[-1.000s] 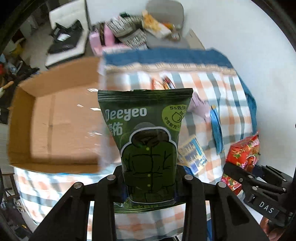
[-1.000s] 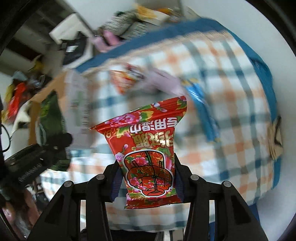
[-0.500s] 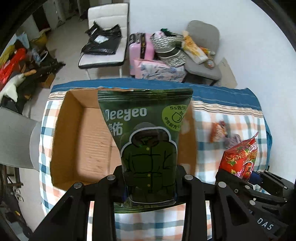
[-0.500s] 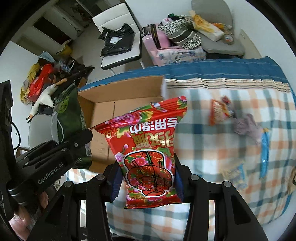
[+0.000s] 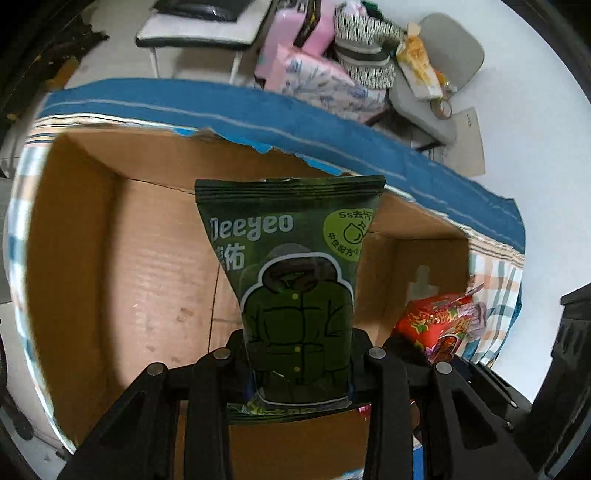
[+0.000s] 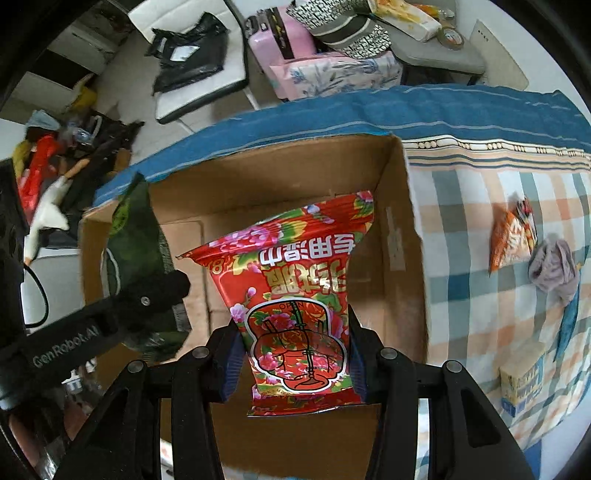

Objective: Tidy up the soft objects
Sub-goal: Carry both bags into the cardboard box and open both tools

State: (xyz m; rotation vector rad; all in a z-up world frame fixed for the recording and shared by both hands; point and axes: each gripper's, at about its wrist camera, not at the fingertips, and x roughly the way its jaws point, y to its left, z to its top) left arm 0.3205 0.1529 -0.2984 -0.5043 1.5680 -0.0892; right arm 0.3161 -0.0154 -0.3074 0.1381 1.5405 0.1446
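Note:
My left gripper (image 5: 297, 363) is shut on a dark green Deeyeo wipes pack (image 5: 295, 273) and holds it upright over the open cardboard box (image 5: 147, 258). My right gripper (image 6: 295, 354) is shut on a red flowered wipes pack (image 6: 295, 291) and holds it over the same box (image 6: 402, 236), near its right wall. The red pack also shows at the right in the left wrist view (image 5: 439, 325). The green pack shows at the left in the right wrist view (image 6: 136, 258).
The box sits on a bed with a checked cloth (image 6: 480, 229) and blue blanket (image 5: 295, 118). On the cloth lie an orange snack bag (image 6: 511, 236), a purple cloth (image 6: 554, 269), a blue packet (image 6: 569, 325) and a yellow-blue pack (image 6: 522, 376). Chairs and a pink suitcase (image 6: 277, 33) stand beyond.
Both grippers have moved left from the checked cloth to above the cardboard box, carrying their packs. The box now fills both views.

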